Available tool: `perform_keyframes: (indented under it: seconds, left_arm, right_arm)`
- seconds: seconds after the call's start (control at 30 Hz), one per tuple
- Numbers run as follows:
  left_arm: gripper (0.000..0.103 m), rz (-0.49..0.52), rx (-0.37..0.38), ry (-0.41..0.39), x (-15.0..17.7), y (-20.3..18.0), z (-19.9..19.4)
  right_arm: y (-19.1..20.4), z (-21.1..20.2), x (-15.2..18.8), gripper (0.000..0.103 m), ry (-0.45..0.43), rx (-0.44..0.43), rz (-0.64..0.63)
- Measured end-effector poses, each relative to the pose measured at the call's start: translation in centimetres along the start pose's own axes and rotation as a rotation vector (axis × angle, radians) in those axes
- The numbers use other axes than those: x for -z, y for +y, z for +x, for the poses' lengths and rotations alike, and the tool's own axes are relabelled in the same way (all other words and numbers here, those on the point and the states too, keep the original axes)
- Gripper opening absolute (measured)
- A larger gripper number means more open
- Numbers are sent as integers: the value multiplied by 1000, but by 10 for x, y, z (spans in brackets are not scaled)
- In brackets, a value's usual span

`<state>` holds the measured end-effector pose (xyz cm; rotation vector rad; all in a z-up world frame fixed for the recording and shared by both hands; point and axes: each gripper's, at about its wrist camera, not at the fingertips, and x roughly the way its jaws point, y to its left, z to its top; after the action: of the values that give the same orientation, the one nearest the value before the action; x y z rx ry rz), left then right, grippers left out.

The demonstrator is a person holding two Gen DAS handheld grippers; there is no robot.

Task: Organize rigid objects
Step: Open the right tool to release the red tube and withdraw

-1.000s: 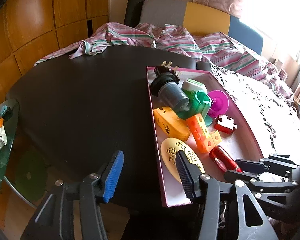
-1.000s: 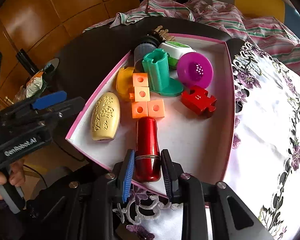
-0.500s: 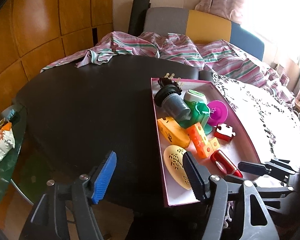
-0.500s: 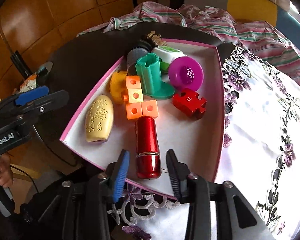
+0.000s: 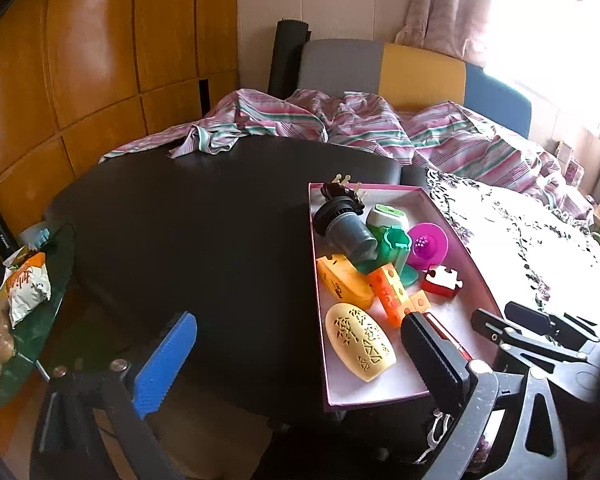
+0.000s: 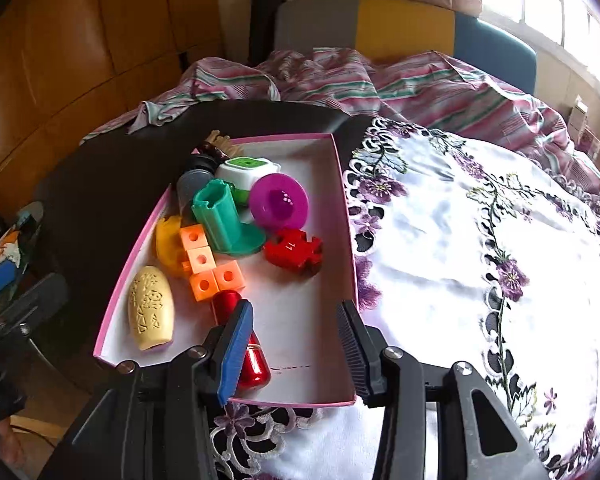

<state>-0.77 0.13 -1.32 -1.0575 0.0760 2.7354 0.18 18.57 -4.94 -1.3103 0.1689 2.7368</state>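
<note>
A pink-rimmed box (image 6: pixel 346 216) holds a red metal cylinder (image 6: pixel 256 364), a cream oval (image 6: pixel 151 308), orange cubes (image 6: pixel 204 264), a green holder (image 6: pixel 220 216), a magenta cup (image 6: pixel 278 200), a red puzzle piece (image 6: pixel 294 250), a yellow piece (image 6: pixel 168 240) and a grey cylinder (image 5: pixel 348 232). My right gripper (image 6: pixel 294 348) hovers over the box's near end. Its jaws are opening with only bare box floor between them. The red cylinder lies free, partly hidden behind the blue finger. My left gripper (image 5: pixel 296 360) is opening wide over the box's left wall (image 5: pixel 320 320), gripping nothing.
The box straddles a black table (image 5: pixel 200 240) and a white floral cloth (image 6: pixel 460 240). Striped fabric (image 5: pixel 340 120) is heaped at the far edge before a sofa. A glass side table with a snack bag (image 5: pixel 24 284) stands low on the left.
The right jaws let go of the red cylinder, spread, and rose toward the right. The left jaws spread much wider and lifted a little.
</note>
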Motion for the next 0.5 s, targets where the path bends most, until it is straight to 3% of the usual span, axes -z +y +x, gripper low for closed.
perform_keyframes:
  seconds: [0.5]
  left_arm:
    - [103,-16,-62,3,1,-3,-5]
  right_arm:
    - [4,-8,2,44,-11,-4,-17]
